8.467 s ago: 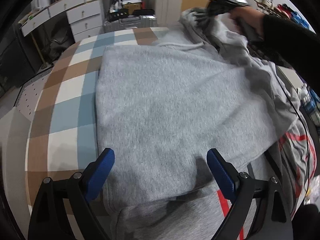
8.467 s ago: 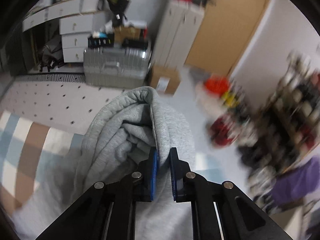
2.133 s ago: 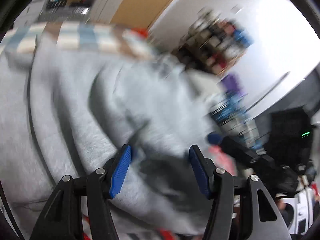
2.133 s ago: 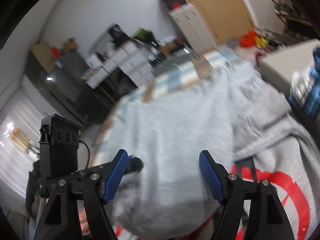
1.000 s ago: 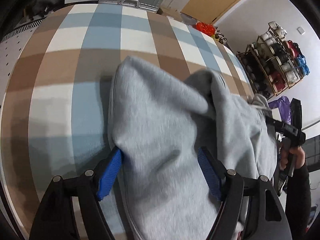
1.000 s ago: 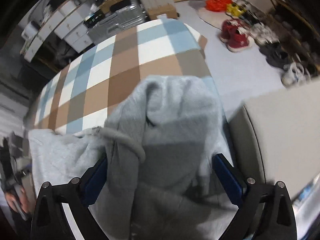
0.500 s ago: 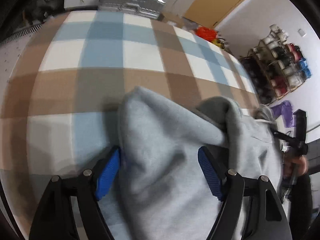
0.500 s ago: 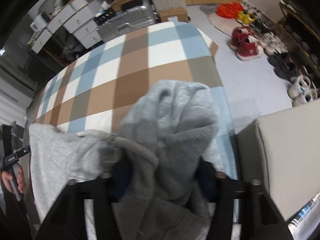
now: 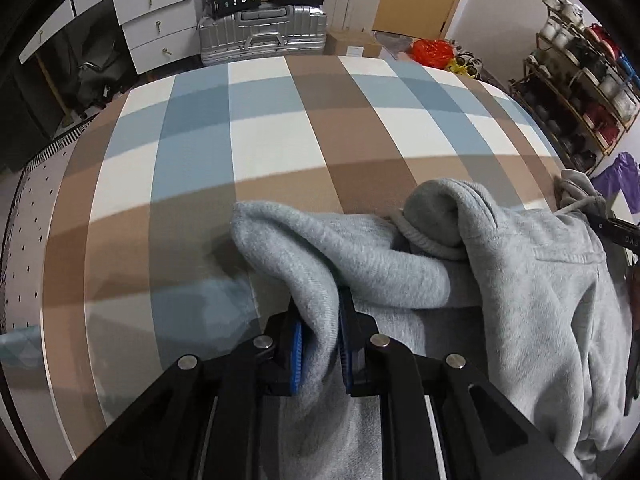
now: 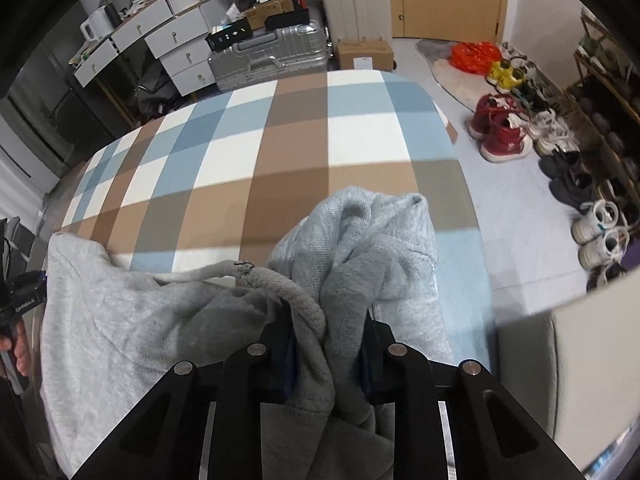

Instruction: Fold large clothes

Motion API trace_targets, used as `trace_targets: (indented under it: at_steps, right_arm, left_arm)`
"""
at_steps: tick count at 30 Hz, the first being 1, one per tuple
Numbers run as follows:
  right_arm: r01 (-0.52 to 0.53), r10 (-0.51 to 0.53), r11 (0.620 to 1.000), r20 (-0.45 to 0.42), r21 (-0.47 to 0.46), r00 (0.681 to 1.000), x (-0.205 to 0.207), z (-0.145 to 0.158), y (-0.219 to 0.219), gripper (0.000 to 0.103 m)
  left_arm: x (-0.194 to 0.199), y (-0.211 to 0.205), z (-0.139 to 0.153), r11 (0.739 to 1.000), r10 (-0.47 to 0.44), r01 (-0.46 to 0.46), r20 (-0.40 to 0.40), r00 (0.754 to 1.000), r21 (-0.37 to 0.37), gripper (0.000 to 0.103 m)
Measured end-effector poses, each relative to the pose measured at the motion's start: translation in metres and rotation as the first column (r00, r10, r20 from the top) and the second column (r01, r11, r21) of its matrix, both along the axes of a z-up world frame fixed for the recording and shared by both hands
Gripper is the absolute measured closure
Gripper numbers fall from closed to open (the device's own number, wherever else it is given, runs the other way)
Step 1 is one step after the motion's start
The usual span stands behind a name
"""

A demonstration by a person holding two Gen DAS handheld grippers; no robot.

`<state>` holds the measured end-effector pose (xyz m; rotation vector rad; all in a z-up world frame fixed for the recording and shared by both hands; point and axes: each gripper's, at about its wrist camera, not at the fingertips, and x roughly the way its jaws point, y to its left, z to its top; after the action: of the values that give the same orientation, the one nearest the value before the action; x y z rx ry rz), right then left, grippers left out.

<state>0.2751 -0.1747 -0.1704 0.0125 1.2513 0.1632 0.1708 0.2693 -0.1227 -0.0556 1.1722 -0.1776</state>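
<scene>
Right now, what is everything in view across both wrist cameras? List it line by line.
hoodie: one, grey, bunched on the near end of the bed
drawcord: one, grey, across the hoodie
bed cover: one, blue, brown and white checks
suitcase: one, silver, floor beyond the bed
drawers: white, far left
cardboard box: one, brown, beside the suitcase
red shoes: a pair, floor on the right
shoe rack: one, right wall
left gripper: black, blue pads, closing on a hoodie fold
right gripper: black, closing on bunched hoodie
</scene>
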Motion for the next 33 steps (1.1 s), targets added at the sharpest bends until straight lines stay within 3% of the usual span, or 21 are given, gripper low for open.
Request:
trace_targets:
  at_steps: [5, 10, 15, 16, 17, 19, 20, 21, 23, 25, 28, 30, 33]
  right_arm:
    - [-0.008, 0.008, 1.000, -0.002, -0.017, 1.000, 0.035, -0.005, 0.013, 0.080]
    - [0.040, -0.040, 0.999, 0.012, -0.011, 0.999, 0.081, -0.012, 0.023, 0.079]
    - [0.087, -0.084, 0.994, -0.040, 0.066, 0.996, 0.092, -0.007, 0.016, 0.058]
    - [0.083, -0.080, 0.994, -0.045, 0.068, 0.996, 0.086, -0.003, 0.014, 0.043]
    - [0.081, -0.078, 0.993, -0.048, 0.086, 0.996, 0.074, 0.004, 0.011, 0.030]
    - [0.098, -0.096, 0.984, -0.019, 0.149, 0.995, 0.042, 0.025, 0.003, 0.025]
    - [0.108, -0.110, 0.978, 0.003, 0.179, 0.994, 0.024, 0.036, 0.001, 0.022]
    - [0.109, -0.122, 0.969, 0.042, 0.221, 0.992, -0.005, 0.053, -0.002, 0.020]
    - [0.105, -0.139, 0.958, 0.108, 0.268, 0.984, -0.049, 0.078, -0.001, 0.011]
    - [0.078, -0.144, 0.945, 0.192, 0.317, 0.971, -0.104, 0.106, 0.004, 0.006]
    - [0.002, -0.129, 0.936, 0.338, 0.351, 0.932, -0.193, 0.142, 0.022, 0.000]
    - [-0.051, -0.115, 0.937, 0.443, 0.347, 0.889, -0.249, 0.160, 0.038, 0.000]
    - [-0.105, -0.095, 0.948, 0.581, 0.301, 0.808, -0.316, 0.176, 0.061, 0.000]
  left_arm:
    - [0.033, 0.008, 0.004, 0.997, -0.019, 0.020, -0.021, 1.000, 0.077, 0.092]
    - [0.065, 0.020, 0.003, 0.989, 0.020, -0.021, 0.011, 1.000, 0.148, 0.092]
    - [0.056, 0.019, 0.008, 0.985, 0.086, -0.087, 0.015, 0.996, 0.149, 0.092]
    - [0.043, 0.020, 0.014, 0.985, 0.095, -0.098, 0.026, 0.995, 0.141, 0.092]
    - [0.030, 0.022, 0.021, 0.987, 0.106, -0.109, 0.034, 0.994, 0.118, 0.090]
    - [0.007, 0.032, 0.036, 0.988, 0.150, -0.151, 0.043, 0.988, 0.035, 0.080]
    - [-0.009, 0.037, 0.043, 0.986, 0.168, -0.167, 0.035, 0.985, -0.029, 0.069]
    - [-0.034, 0.042, 0.054, 0.977, 0.166, -0.159, 0.043, 0.985, -0.140, 0.065]
    - [-0.074, 0.038, 0.075, 0.967, 0.180, -0.161, 0.082, 0.980, -0.199, 0.059]
    - [-0.124, 0.030, 0.099, 0.970, 0.179, -0.147, 0.162, 0.970, -0.192, 0.051]
    - [-0.202, 0.003, 0.133, 0.988, 0.135, -0.105, 0.317, 0.939, -0.112, 0.034]
    - [-0.258, -0.014, 0.151, 0.994, 0.106, -0.092, 0.427, 0.898, -0.054, 0.021]
    - [-0.321, -0.030, 0.167, 0.993, 0.093, -0.116, 0.541, 0.836, 0.008, 0.020]
